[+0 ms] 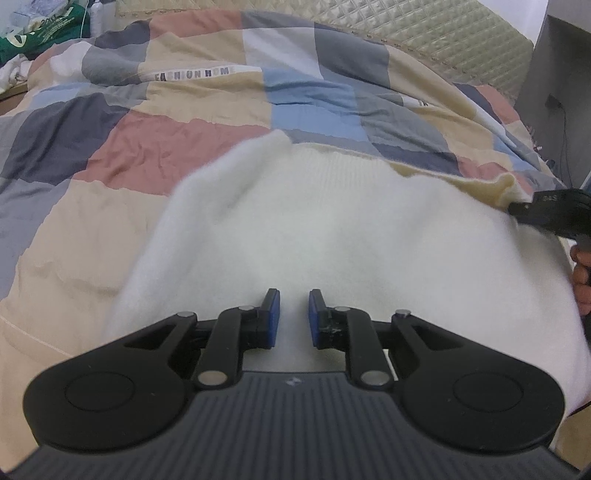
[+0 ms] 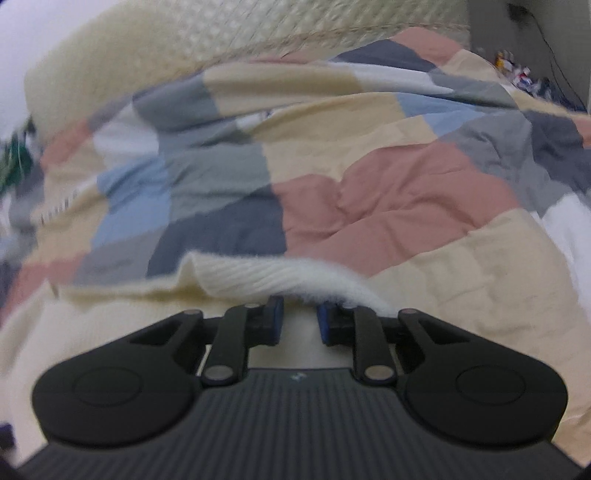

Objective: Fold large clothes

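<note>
A white fluffy sweater (image 1: 332, 229) lies spread on a patchwork quilt (image 1: 177, 140); its ribbed hem runs along the far side. My left gripper (image 1: 294, 295) rests low on the near part of the sweater. Its blue pads stand close together, with white fabric filling the narrow gap between them. My right gripper (image 1: 517, 210) sits at the sweater's far right corner, where the cream hem is bunched up at its tip. In the right wrist view the ribbed hem (image 2: 266, 277) is humped over the right gripper (image 2: 300, 306), with fabric between its pads.
The quilt (image 2: 388, 206) covers the bed up to a cream quilted headboard (image 1: 424, 33). Green and white items (image 1: 44, 33) lie at the far left. A grey cabinet with a cable (image 1: 557, 92) stands at the right. A hand (image 1: 581, 273) holds the right gripper.
</note>
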`<action>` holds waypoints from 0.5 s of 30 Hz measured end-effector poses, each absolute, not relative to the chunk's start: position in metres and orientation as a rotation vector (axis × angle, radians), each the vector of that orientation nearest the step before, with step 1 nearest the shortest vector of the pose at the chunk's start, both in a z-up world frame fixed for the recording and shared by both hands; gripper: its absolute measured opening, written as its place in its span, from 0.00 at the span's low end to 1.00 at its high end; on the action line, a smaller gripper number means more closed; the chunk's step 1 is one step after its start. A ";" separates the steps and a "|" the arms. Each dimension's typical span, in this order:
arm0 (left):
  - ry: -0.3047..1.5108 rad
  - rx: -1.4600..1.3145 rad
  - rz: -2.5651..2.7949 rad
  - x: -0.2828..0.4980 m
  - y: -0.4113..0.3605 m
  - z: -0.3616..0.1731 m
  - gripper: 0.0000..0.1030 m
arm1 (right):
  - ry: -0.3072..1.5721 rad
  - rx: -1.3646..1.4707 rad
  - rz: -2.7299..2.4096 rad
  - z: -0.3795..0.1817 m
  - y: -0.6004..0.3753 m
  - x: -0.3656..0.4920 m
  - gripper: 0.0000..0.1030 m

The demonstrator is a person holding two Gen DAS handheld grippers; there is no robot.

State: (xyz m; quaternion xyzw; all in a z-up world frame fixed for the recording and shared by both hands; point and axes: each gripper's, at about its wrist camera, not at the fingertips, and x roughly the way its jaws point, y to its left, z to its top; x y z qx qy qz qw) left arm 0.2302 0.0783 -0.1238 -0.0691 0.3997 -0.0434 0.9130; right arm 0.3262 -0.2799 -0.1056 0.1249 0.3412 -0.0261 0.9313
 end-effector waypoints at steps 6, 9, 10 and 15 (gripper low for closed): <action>0.767 -0.174 -0.029 0.233 0.095 -0.115 0.19 | 0.603 0.357 -0.042 -0.095 -0.298 0.317 0.19; 0.730 -0.197 0.030 0.232 0.111 -0.106 0.19 | 0.590 0.391 -0.029 -0.090 -0.302 0.309 0.19; 0.722 -0.199 0.046 0.233 0.117 -0.104 0.19 | 0.584 0.397 -0.028 -0.087 -0.304 0.306 0.19; 0.746 -0.204 0.060 0.238 0.133 -0.113 0.19 | 0.593 0.399 -0.052 -0.077 -0.314 0.283 0.24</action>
